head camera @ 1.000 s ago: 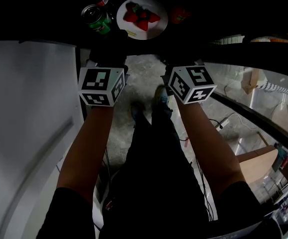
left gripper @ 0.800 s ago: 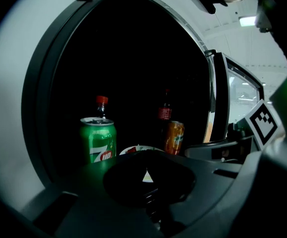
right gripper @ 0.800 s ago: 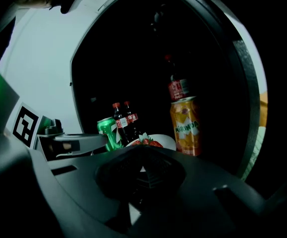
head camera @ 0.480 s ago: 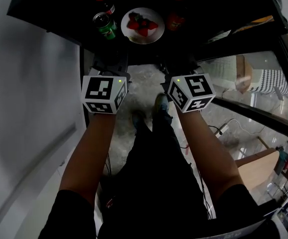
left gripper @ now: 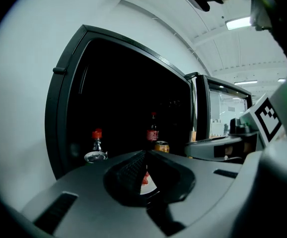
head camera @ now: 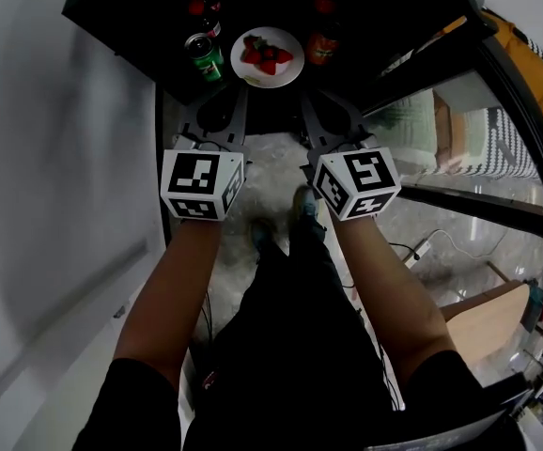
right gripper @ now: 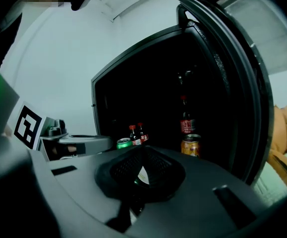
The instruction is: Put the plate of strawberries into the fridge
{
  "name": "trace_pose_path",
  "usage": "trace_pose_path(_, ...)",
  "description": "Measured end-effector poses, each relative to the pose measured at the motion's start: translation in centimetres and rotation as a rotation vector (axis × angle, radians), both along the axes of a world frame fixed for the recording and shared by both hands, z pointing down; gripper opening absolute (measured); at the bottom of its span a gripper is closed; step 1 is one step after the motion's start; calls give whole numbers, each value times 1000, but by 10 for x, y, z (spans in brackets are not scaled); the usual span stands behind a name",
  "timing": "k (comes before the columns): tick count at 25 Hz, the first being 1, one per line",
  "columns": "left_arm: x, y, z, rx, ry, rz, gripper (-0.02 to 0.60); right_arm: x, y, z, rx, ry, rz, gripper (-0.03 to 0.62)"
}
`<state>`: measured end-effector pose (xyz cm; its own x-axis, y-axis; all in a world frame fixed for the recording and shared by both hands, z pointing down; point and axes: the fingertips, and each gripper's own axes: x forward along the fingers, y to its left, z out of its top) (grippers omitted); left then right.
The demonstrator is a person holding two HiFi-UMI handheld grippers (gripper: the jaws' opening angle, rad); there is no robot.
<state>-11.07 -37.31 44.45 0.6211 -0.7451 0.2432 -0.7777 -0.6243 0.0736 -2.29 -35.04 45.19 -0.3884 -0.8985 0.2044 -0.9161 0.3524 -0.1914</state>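
Note:
The white plate of strawberries (head camera: 267, 57) stands on the dark fridge shelf (head camera: 253, 92) between a green can (head camera: 206, 56) and an orange can (head camera: 322, 45). Both grippers hover in front of the fridge opening, apart from the plate. My left gripper (head camera: 240, 97) is shut with nothing in it, and its tips meet in the left gripper view (left gripper: 144, 153). My right gripper (head camera: 305, 101) is likewise shut and empty (right gripper: 143, 148). A sliver of the plate (left gripper: 146, 180) shows under the left jaws.
The open glass fridge door (head camera: 478, 139) stands at the right. A white wall (head camera: 55, 158) runs along the left. Inside are a cola bottle (right gripper: 185, 120), two small red-capped bottles (right gripper: 136, 133) and the orange can (right gripper: 190, 145). The person's legs and feet (head camera: 290, 214) are below.
Both grippers have drawn back out of the fridge toward the person, and the plate stays on the shelf. More of the grippers' dark jaws now shows in front of the opening.

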Motion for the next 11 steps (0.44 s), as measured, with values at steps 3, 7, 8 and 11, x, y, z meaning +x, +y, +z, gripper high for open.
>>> trace_pose_path(3,-1,2,-1,8,-1,0,6,3,4,-2,7,3,10,5)
trace_pose_path(7,0,5,-4,11,-3,-5,6,8,7,-5,11,2,18,5)
trace_pose_path(8,1,6,-5,11,-3,-6,6,10,8,-6,11,2,18,5)
trace_pose_path(11,5,8,-8,12,-5,-7,6,15,10,-8,10,2,19,5)
